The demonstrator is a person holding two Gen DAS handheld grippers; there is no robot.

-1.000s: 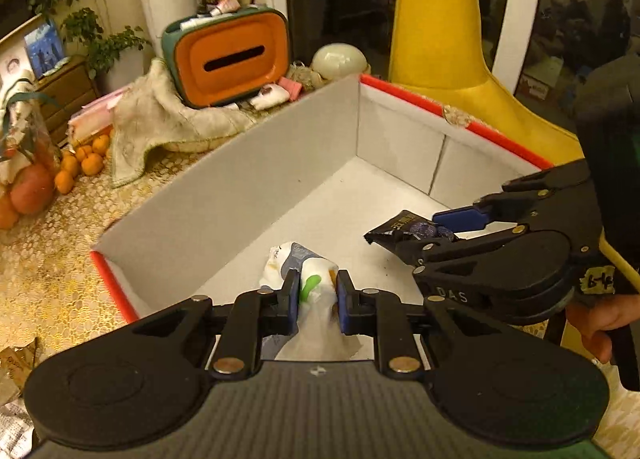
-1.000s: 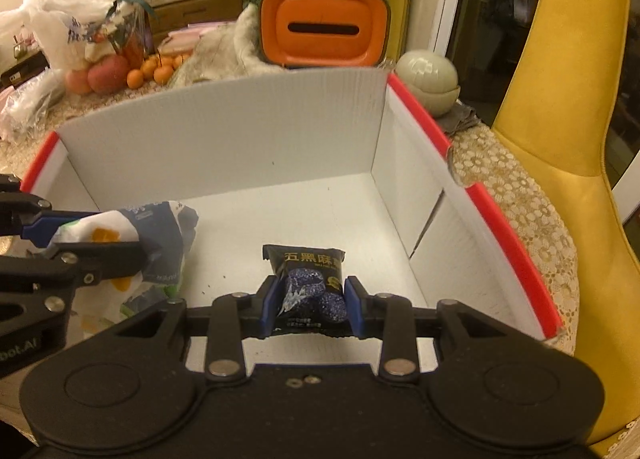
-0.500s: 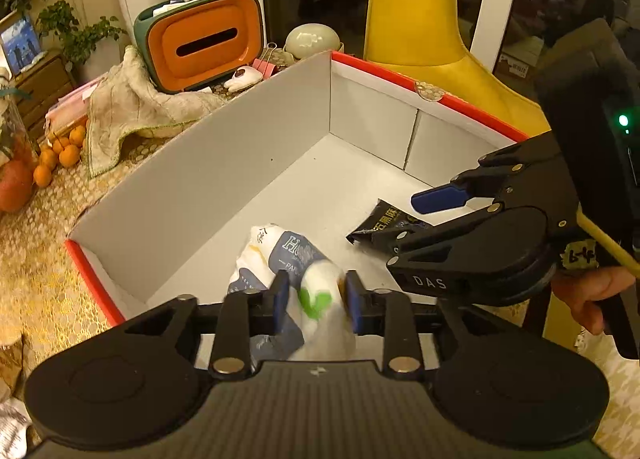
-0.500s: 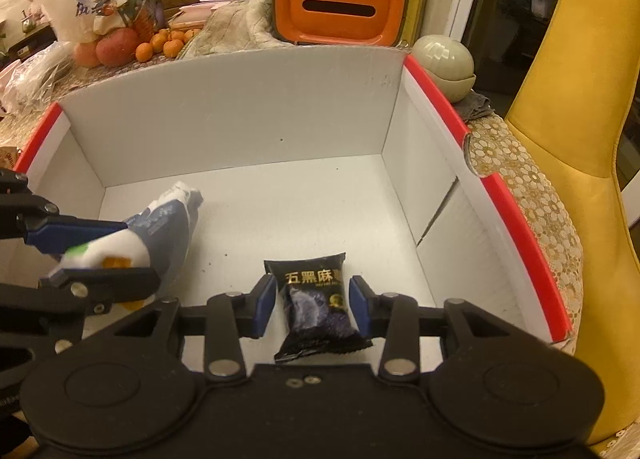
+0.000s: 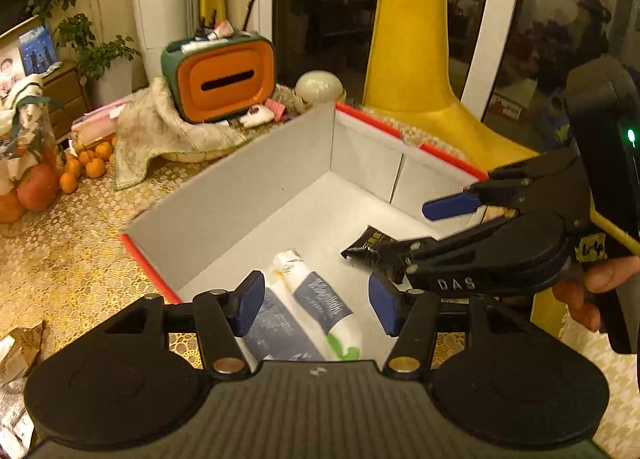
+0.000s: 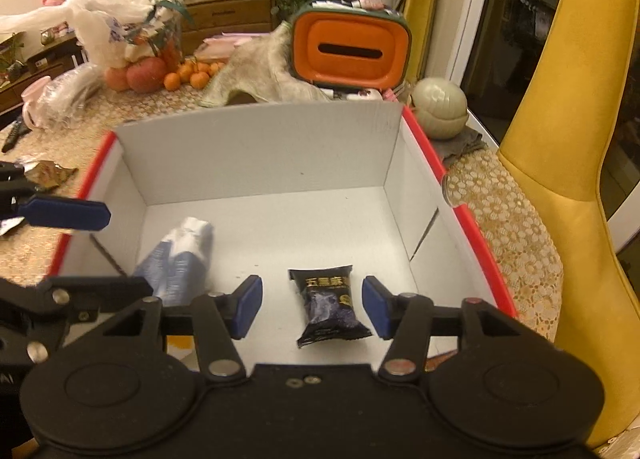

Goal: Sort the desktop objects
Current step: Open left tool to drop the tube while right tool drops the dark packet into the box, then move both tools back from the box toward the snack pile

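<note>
A white and blue tissue pack (image 5: 304,311) is seen lying on the floor of a white cardboard box (image 6: 256,147) with red-edged walls, toward the box's left side as viewed from the right wrist, and a black snack packet (image 6: 330,305) with gold lettering lies on the same floor to its right, apart from it. The left gripper (image 5: 316,305) is held above the tissue pack with its jaws opening; the pack is framed between the blue pads (image 5: 250,301) but is not pressed by them, so it is released. The right gripper (image 6: 312,305) is likewise held over the black snack packet with its jaws opening, the packet lying loose between the pads without being touched. In the left wrist view the right gripper is seen from the side, gripped by a hand (image 5: 592,283). The box stands on a table (image 6: 504,211) covered with a patterned lace cloth. Behind the box an orange and green tissue holder (image 6: 352,49), a crumpled beige cloth (image 5: 160,131), a pale round container (image 6: 440,107) and a pile of oranges (image 6: 192,75) are found, and a yellow chair (image 6: 580,139) stands just beside the table.
</note>
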